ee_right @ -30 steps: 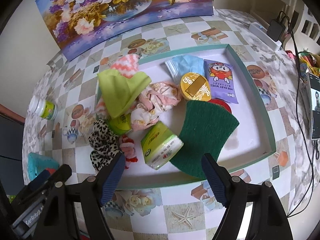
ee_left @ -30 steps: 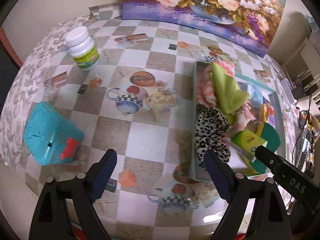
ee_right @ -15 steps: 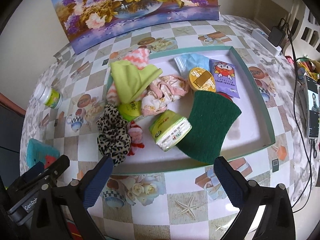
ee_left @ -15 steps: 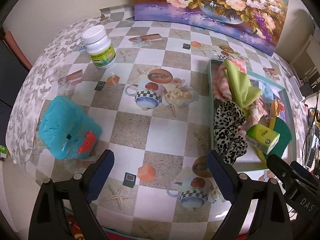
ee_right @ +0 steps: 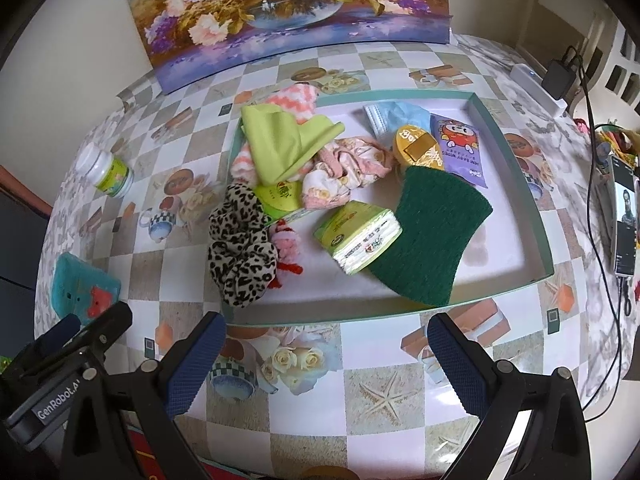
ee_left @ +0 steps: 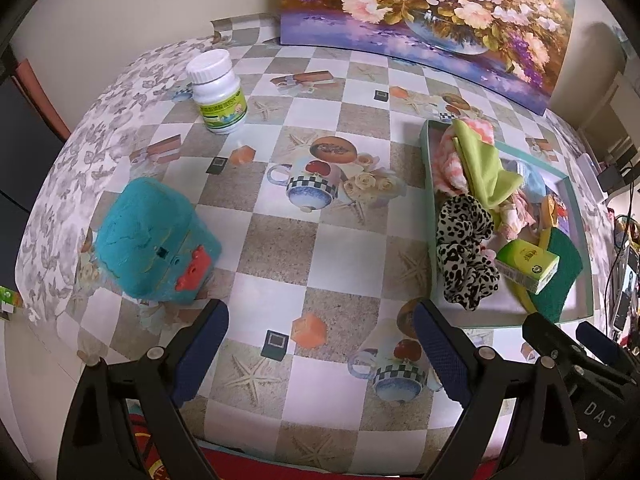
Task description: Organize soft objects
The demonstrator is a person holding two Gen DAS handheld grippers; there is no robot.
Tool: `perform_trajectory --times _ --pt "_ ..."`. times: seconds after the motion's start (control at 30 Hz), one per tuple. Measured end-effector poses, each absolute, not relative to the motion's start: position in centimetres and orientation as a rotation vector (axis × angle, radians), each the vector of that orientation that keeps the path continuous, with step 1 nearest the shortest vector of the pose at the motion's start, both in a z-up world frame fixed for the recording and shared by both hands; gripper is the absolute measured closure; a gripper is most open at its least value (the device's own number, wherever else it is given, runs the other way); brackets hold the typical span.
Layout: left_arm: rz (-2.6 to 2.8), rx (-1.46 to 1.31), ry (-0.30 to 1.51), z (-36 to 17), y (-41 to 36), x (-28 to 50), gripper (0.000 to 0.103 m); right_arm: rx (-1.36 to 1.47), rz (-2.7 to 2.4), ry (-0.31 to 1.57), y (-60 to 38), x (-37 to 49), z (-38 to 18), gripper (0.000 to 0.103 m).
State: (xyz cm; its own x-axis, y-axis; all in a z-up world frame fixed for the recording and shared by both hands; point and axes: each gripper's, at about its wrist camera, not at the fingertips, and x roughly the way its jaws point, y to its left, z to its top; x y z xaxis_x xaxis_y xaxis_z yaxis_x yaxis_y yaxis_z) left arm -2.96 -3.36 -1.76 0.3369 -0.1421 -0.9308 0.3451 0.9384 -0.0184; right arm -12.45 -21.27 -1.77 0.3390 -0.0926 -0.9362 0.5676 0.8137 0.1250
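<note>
From my end the tray [ee_right: 516, 160] is a shallow teal-rimmed thing with a white floor, packed on its left half; leopard scrunchie [ee_right: 240, 244] slumped over the left rim; lime cloth [ee_right: 280, 144] draped on a pink-white zigzag cloth [ee_right: 296, 98]; crumpled floral rag [ee_right: 344, 172] mid-tray; green scrub pad [ee_right: 432, 240] lying flat, its edge under a tissue pack [ee_right: 358, 236]; blue mask [ee_right: 394, 114] at the back.

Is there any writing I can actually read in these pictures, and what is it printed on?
"GenRobot.A", cut off: on the body of the left gripper, seen from the right wrist.
"DAS": on the body of the right gripper, seen from the left wrist.
"MINI BABY WIPES": on the purple wipes packet, upside down.
White bottle, green tissue pack, yellow round lid: print too small or blurred to read.
</note>
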Motion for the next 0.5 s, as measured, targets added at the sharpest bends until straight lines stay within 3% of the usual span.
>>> perform_trajectory --times 0.5 --pt "-0.268 0.221 1.187 -1.64 -2.81 -3.02 0.009 0.469 -0.440 1.152 -20.70 -12.41 -1.66 0.001"
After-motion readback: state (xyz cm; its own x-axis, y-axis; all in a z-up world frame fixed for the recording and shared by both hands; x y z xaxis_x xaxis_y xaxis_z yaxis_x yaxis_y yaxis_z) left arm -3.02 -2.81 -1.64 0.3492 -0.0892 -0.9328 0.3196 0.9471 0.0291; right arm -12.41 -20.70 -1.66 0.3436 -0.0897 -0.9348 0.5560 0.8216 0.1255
